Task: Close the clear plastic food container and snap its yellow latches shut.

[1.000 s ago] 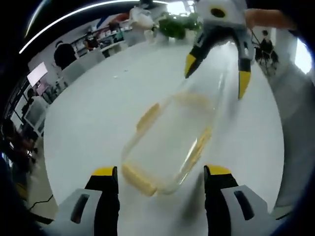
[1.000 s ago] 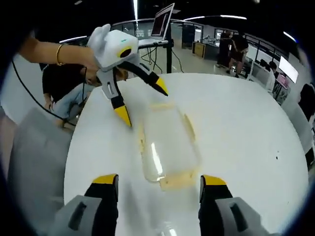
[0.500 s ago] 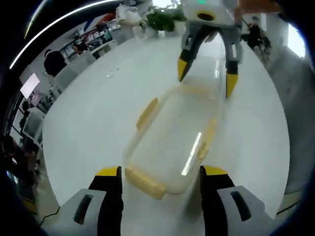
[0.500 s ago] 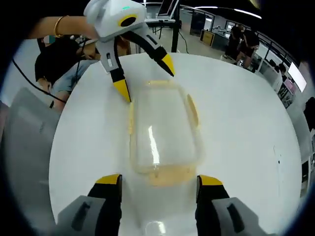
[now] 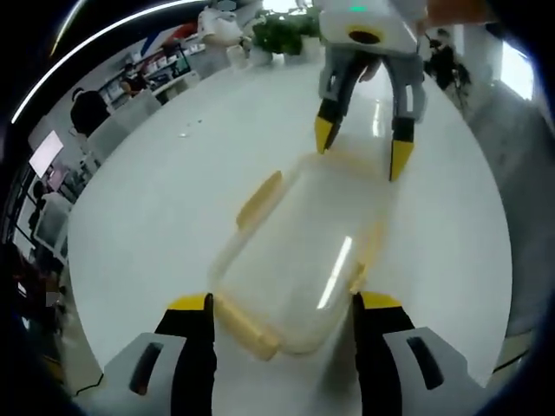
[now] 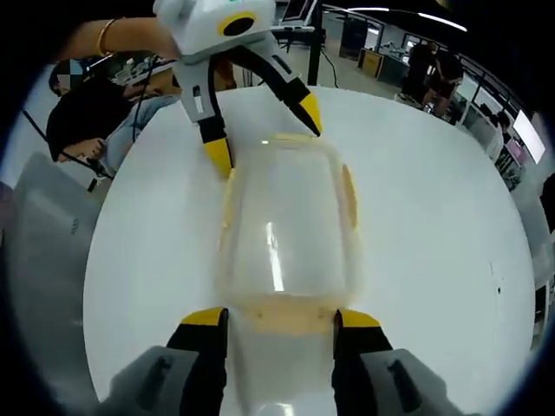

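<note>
A clear plastic food container (image 5: 299, 251) with its lid on lies lengthwise on the white table (image 5: 156, 208). Yellow latches (image 5: 259, 198) stick out from its sides and ends. My left gripper (image 5: 282, 308) is open, its jaws on either side of the near end latch (image 5: 247, 328). My right gripper (image 5: 360, 147) is open at the container's far end, tips pointing down at it. In the right gripper view the container (image 6: 286, 234) runs away from my right gripper (image 6: 280, 319), whose open jaws flank the end latch (image 6: 286, 317). My left gripper (image 6: 264, 134) stands open over the opposite end.
The round table's edge (image 6: 104, 260) curves close on the left, with a seated person (image 6: 95, 121) and a grey chair (image 6: 39, 251) beyond it. A laptop on a stand (image 6: 299, 17) rises behind. Plants (image 5: 282, 35) and desks lie past the table.
Both grippers have closed in on the container's two ends. The right gripper's jaws now straddle its end latch and stand slightly narrower. The container looks unmoved.
</note>
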Action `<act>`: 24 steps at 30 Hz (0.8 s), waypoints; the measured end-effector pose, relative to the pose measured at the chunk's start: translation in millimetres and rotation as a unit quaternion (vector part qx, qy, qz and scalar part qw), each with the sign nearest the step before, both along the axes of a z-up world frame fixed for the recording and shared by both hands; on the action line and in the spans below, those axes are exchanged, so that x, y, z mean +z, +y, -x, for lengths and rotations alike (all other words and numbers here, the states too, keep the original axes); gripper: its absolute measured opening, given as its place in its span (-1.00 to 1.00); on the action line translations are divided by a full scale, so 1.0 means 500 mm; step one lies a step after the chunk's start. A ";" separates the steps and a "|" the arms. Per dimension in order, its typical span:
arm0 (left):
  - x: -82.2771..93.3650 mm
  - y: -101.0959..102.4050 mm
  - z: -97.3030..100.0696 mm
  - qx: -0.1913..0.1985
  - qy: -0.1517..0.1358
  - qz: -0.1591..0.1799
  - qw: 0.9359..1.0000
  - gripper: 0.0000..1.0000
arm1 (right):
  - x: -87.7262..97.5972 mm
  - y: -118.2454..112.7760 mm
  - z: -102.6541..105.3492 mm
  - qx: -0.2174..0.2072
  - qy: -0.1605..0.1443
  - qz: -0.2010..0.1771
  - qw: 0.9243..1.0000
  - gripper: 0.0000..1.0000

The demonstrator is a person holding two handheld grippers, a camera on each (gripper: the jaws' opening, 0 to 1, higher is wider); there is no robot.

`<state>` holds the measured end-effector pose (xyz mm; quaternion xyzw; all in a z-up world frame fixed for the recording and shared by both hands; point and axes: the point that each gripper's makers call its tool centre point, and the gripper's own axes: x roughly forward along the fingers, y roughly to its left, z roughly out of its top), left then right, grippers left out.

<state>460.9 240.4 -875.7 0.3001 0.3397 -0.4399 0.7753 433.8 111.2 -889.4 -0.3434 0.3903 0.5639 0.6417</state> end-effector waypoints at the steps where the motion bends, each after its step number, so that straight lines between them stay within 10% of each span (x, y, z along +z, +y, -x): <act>1: -0.001 0.001 -0.001 -0.002 0.000 0.000 1.000 0.27 | 0.001 0.000 -0.005 -0.005 -0.001 -0.003 1.000 -0.13; 24: -0.003 0.016 0.000 -0.096 0.026 -0.064 0.993 0.24 | -0.001 -0.002 -0.020 0.029 0.009 0.035 0.999 -0.26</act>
